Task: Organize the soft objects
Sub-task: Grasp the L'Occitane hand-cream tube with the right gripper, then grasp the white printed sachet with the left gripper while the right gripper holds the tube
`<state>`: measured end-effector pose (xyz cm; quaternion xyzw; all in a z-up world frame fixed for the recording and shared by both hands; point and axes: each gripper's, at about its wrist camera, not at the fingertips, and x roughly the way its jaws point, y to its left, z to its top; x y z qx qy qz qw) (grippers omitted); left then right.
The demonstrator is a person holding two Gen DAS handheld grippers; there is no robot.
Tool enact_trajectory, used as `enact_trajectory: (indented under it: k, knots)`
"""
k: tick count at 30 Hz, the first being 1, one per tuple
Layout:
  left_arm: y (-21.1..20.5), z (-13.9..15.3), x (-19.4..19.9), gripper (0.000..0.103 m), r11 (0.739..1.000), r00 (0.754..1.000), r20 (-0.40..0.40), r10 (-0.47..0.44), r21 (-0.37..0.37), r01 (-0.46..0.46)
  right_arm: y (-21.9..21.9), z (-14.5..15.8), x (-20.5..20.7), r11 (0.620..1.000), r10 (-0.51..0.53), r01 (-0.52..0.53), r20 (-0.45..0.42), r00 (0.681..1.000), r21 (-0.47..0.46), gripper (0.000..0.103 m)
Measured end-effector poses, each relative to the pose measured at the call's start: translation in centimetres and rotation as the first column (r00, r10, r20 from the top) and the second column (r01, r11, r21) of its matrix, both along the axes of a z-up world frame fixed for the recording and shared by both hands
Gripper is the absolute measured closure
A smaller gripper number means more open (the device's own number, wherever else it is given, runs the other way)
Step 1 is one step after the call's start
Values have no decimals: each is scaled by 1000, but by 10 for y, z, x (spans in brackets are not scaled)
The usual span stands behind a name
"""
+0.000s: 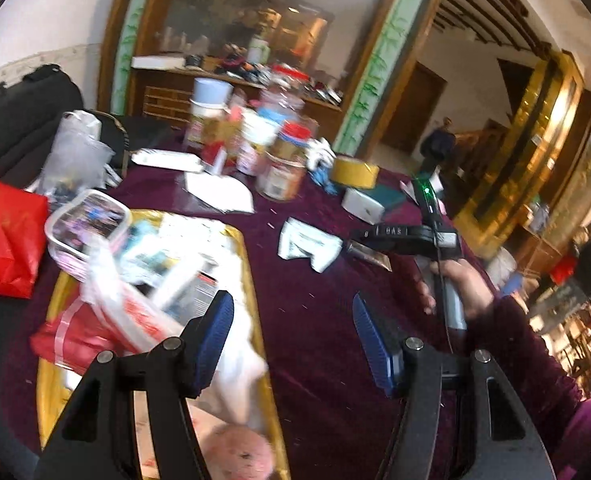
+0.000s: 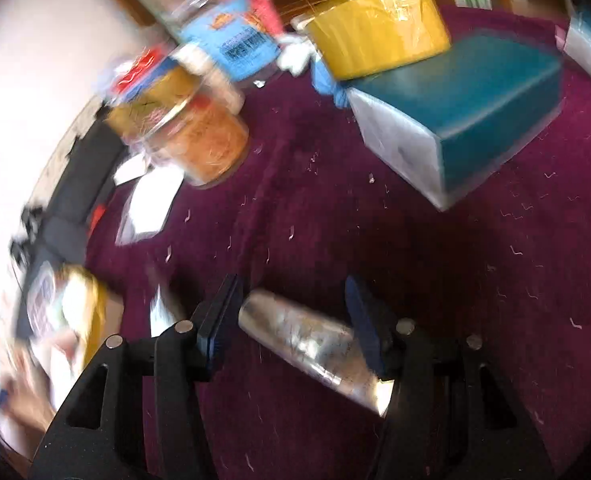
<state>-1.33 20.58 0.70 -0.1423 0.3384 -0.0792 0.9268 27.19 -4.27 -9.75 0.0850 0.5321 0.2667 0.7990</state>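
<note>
Covering nearly everything, the purple tablecloth carries the clutter. On it to the left lies the gold tray, heaped with a white plastic bag, red-and-white packets, boxes and a clear lidded tub whose contents are too blurred to name; a pink plush toy sits at the tray's near end. Farther back stands a cluster of jars, the orange-labelled jar nearest, with a yellow tape roll resting on a teal box.

Smaller still, a silver foil pouch lies flat on the cloth between the spread fingers of the right gripper. The far finger appears to meet the pouch's end, but no pinch is made. My reading: the pick-up step is in hand, and the next move calls for closing on the pouch and carrying it to the tray.

The left gripper hangs spread wide and holds nothing, 1 finger over the tray's bag, the other over bare cloth. A folded white packet lies beyond it.
</note>
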Motion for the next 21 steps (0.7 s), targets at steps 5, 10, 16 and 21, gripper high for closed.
enact_trajectory:
  k: [5, 10, 16, 21]
  knots:
    - [-25, -10, 0, 41, 998, 997, -49, -56, -14, 55, -1, 6, -56, 984, 163, -160, 33, 986, -73, 36]
    - [-37, -10, -2, 41, 998, 995, -68, -70, 1, 70, -10, 0, -80, 973, 223, -217, 85, 971, -77, 26]
    - [-42, -15, 33, 41, 1000, 986, -168, 23, 18, -20, 8, -12, -70, 950, 85, -1, 257, 963, -313, 43]
    - [-54, -19, 82, 41, 995, 967, -241, 88, 61, -76, -7, -10, -65, 950, 25, 60, 267, 963, -305, 75]
